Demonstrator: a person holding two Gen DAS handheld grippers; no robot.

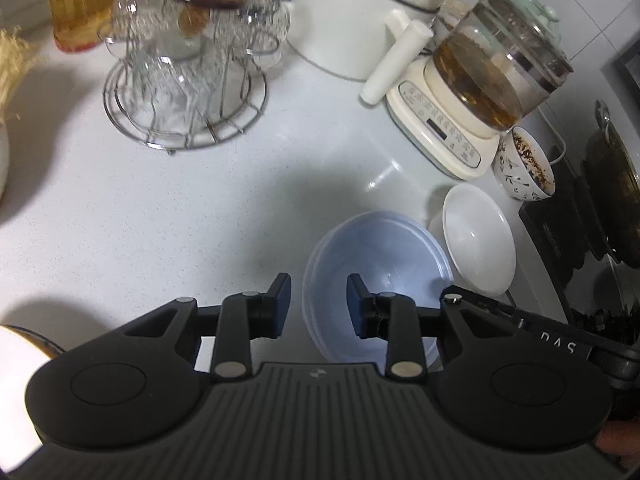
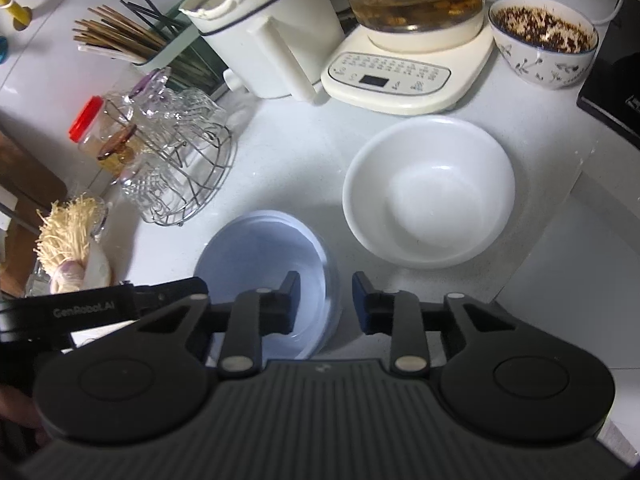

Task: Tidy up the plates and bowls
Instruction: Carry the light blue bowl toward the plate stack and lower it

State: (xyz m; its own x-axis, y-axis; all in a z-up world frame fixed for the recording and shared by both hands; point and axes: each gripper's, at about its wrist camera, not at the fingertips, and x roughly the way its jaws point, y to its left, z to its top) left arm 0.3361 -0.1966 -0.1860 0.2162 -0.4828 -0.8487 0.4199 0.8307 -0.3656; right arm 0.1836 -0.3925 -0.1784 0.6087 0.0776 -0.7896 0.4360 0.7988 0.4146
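Observation:
A stack of pale blue plastic bowls (image 1: 384,256) sits on the white counter, also in the right wrist view (image 2: 260,248). A white bowl (image 1: 478,236) stands just right of it, seen larger in the right wrist view (image 2: 428,188). My left gripper (image 1: 319,304) is open, its jaws straddling the blue stack's left rim. My right gripper (image 2: 326,302) is open, its jaws straddling the blue stack's right rim. A patterned bowl (image 2: 544,44) with dark residue stands at the back right.
An electric glass kettle on a cream base (image 2: 404,76), a white jug appliance (image 2: 268,36), a wire rack of glass cups (image 1: 188,80), a chopstick holder (image 2: 132,40) and a dark stove edge (image 1: 580,216) crowd the counter's back and right.

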